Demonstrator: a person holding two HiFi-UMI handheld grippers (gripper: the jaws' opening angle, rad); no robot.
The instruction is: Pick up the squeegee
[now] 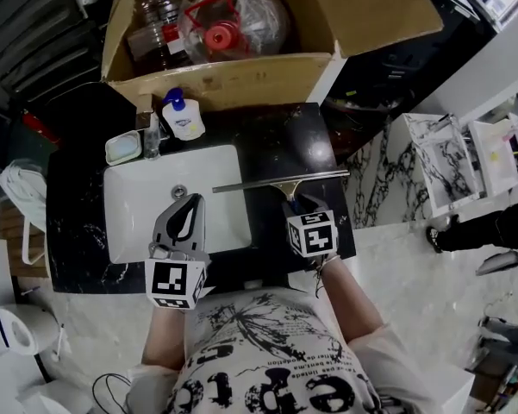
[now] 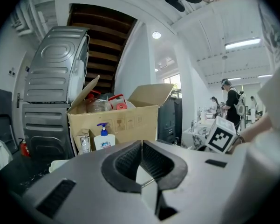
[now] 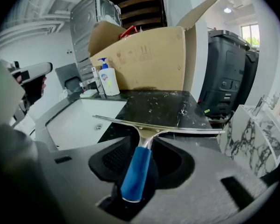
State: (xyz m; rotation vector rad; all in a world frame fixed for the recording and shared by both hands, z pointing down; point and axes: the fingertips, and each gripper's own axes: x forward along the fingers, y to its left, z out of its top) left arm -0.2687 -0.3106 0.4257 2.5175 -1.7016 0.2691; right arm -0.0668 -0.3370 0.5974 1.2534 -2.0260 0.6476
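Right gripper (image 3: 146, 143) stands released, jaws wide either side of the squeegee (image 3: 138, 169) handle at centre frame, its blade lying across counter (image 3: 163, 107) and sink (image 3: 77, 120) rim. Scene fits a grasp pending or a release alike; any closing should land square on mid-handle.

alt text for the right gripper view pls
A blue-handled squeegee sits between the right gripper's open fingers, its blade stretching over a black counter beside a white sink. A cardboard box and a soap bottle stand behind.
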